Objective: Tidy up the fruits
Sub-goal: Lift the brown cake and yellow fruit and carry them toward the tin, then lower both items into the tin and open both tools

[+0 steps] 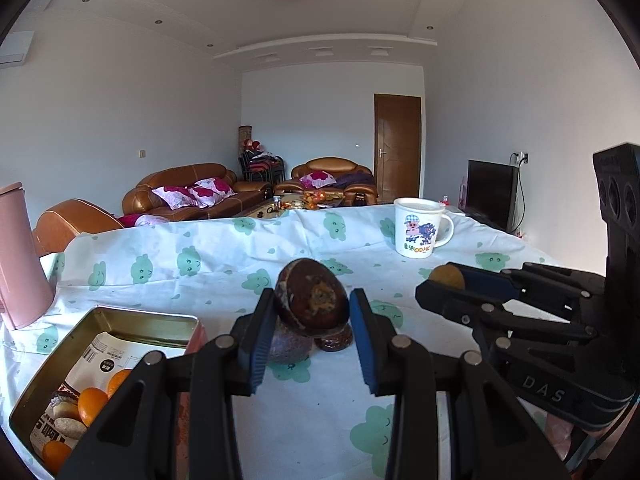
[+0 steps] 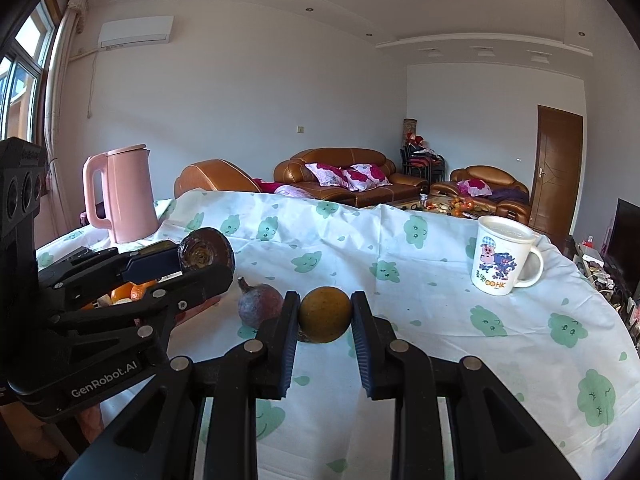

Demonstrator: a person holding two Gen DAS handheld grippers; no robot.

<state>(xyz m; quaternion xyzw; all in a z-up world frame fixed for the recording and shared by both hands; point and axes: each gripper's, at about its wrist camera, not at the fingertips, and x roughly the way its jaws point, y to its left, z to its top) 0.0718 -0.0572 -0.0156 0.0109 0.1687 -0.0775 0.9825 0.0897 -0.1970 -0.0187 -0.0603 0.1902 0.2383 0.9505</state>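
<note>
The left gripper is clamped on a dark brown fruit, its two blue-padded fingers pressing the fruit's sides. The fruit's long axis runs roughly across the gap, tilted a little, and it is held clear of the tablecloth. The right gripper is closed on a smaller yellow-brown fruit, which sits squarely between its fingertips and looks lifted just off the cloth, though the fisheye makes that hard to be sure of.

What matters for the coming move is where the tin lies. It is open, down and to the left of the left fingers, close beside them, with oranges and a printed packet already in it. The left hand is plainly the nearer: a short swing to its left and a slight drop would probably bring its fruit over the tin's rim. The right hand would have to cross past the left gripper to get there, so it probably goes second.

Two more fruits remain on the cloth just beyond and below the left fingertips: a dull purple one and a small dark one, touching or nearly so. A cartoon mug stands well off to the right, and a pink kettle far to the left.
</note>
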